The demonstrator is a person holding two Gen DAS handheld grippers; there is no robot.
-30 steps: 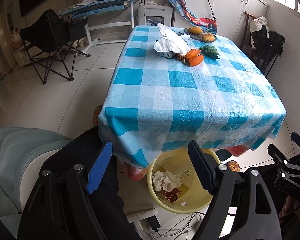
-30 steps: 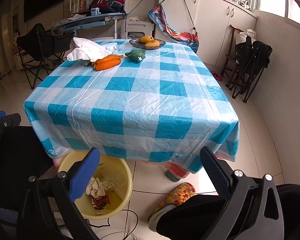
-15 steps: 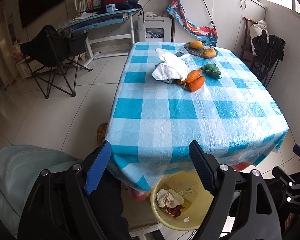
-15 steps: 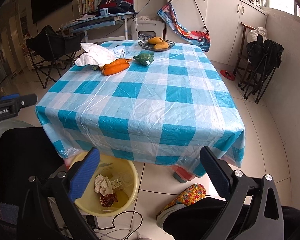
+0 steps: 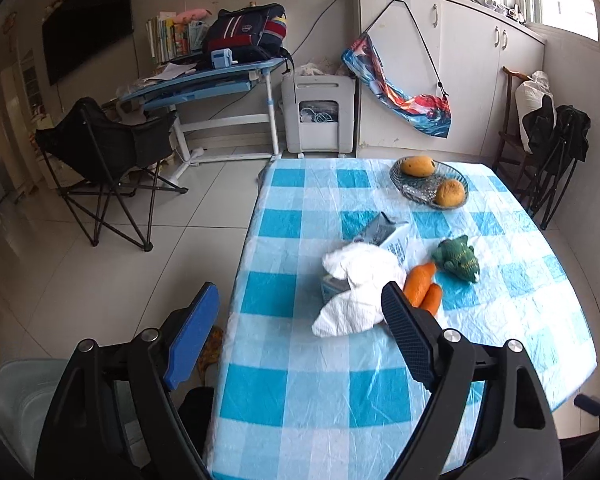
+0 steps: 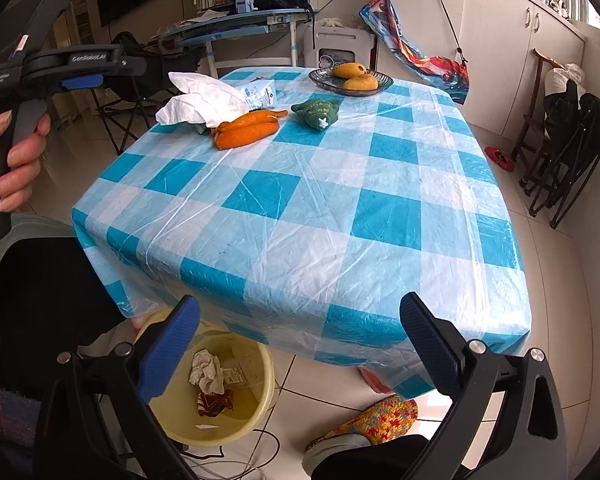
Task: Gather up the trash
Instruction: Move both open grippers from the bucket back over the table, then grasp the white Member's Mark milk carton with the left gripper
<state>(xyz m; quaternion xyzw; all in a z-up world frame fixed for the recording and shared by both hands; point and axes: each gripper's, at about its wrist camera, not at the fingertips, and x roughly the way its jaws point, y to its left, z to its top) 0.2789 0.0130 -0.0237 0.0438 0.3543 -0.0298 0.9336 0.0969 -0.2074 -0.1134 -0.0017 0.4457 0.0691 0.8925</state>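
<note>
Left gripper (image 5: 296,326) empty, jaws opening; right gripper (image 6: 300,346) spread, empty. Yellow bin (image 6: 256,408) lower left, rim partly hidden under counter (image 6: 300,200) (contents crumpled, indistinct).

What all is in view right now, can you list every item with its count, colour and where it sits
table: one, blue and white checked cover, centre
white tissues: loose pile, on a tissue pack, table's far part
carrots: two, orange, touching, beside the tissues
green toy: one, right of the carrots
glass dish: one, far end, holding two yellow-orange fruits
small box: one, white, behind the tissues
yellow bin: one, on the floor under the near table edge, crumpled trash inside
folding chair: one, black, left of the table
knitted slipper: one, multicoloured, floor
left claw: jaws opening, nothing between them
right claw: open, empty
</note>
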